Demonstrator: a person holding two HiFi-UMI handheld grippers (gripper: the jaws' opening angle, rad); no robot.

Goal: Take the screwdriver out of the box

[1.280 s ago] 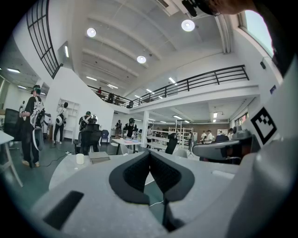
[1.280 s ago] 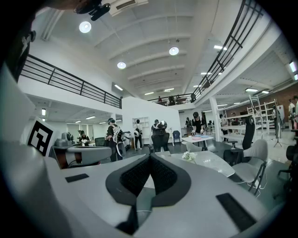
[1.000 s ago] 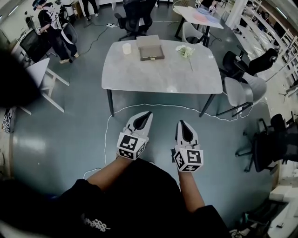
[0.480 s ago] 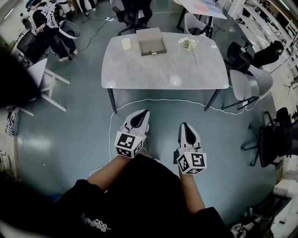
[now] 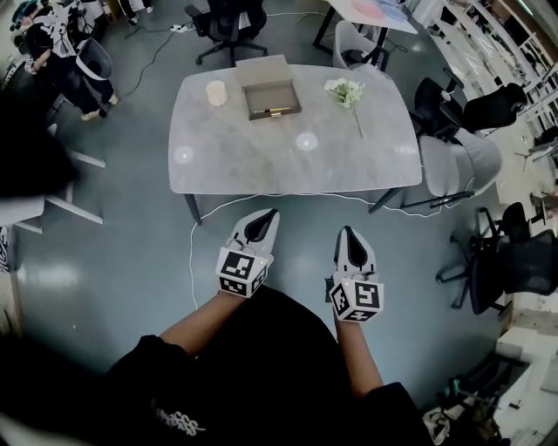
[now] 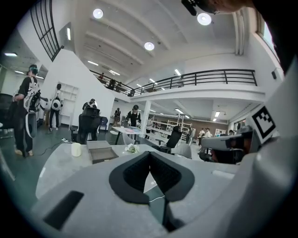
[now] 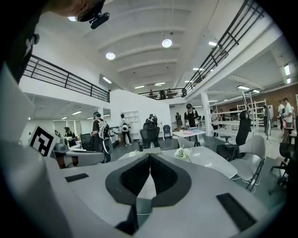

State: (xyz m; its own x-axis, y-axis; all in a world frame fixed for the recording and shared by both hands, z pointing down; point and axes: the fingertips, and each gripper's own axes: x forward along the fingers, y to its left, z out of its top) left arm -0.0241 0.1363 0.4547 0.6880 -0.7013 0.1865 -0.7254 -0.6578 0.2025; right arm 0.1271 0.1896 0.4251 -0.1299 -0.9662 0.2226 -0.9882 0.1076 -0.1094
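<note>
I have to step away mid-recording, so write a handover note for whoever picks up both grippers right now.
Left gripper: shut, empty.
Right gripper: shut, empty.
Both over the floor, short of the table.
Box: open, on the table's far side between a cup and flowers; screwdriver lies inside, by its near wall.
Done: nothing; screwdriver untouched.
Left: step up, open a gripper, grip the screwdriver, lift it out.

This is a big open office-like lab hall, as the grey tables (image 5: 349,148), black office chairs (image 5: 225,17), metal shelves (image 7: 253,109), upper gallery railing (image 6: 209,76) and round ceiling lights (image 6: 149,46) show.
</note>
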